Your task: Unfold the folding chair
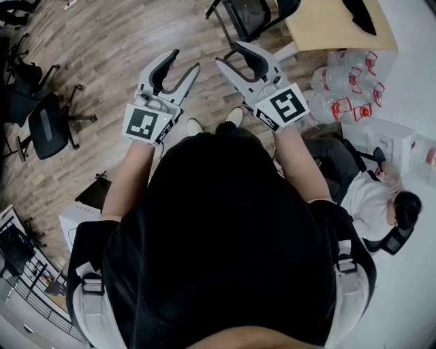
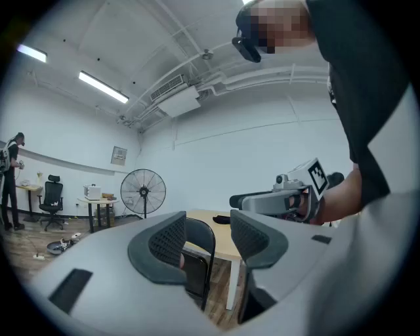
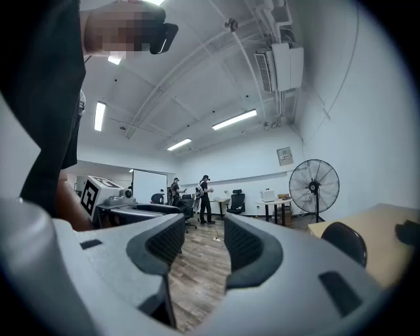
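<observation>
One wooden floor (image 1: 102,41) across most of the head view; at its far side, pale bench (image 1: 327,27), black folding chair (image 1: 246,15) just beside it, well apart from both tongs. Nearer, left forearm (image 1: 129,177) and right forearm (image 1: 296,163) stretched forward, level, side by side. Beyond them, left tongs (image 1: 185,61) and right tongs (image 1: 228,54) aimed toward chair, jaws parted, gripping nothing. Chair framed between left jaws in left gripper view, untouched.

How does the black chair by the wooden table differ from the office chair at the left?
The table-side chair has thin tube legs; the office chair has a spread star base. The first stands right beside the wooden table; the second stands on open floor. Both are black and empty.
</observation>
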The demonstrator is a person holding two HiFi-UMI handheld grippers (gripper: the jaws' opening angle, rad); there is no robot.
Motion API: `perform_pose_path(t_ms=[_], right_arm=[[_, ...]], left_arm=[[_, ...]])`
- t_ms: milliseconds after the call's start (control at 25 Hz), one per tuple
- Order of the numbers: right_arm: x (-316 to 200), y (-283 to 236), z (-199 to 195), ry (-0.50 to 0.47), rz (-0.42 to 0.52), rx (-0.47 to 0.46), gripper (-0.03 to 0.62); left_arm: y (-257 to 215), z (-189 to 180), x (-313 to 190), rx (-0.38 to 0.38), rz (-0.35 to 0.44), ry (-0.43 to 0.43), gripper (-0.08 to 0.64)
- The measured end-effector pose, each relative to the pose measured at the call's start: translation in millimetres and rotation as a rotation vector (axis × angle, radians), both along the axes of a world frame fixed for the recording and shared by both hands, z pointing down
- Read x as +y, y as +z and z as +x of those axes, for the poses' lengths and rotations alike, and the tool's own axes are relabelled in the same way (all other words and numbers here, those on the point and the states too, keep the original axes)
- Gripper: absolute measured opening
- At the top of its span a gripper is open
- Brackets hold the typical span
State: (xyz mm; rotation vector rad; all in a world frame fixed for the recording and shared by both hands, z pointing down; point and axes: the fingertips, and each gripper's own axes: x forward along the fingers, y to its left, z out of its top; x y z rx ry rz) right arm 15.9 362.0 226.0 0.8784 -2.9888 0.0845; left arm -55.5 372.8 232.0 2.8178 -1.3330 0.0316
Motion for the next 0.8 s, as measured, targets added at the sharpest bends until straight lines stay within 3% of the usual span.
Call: perform_pose_path(t_ms=[480, 800], right_arm=[[-1.5, 3.5, 6.9, 0.014, -0.012, 0.002, 0.183], [-14.7, 0.6, 41.6, 0.062, -0.013, -0.011, 0.183]], left_arm=[[3.7, 6.0, -5.5, 0.001, -0.013, 0.006, 0.206], [-3.1, 32.3, -18.3, 0.003, -0.004, 0.038, 0.206]])
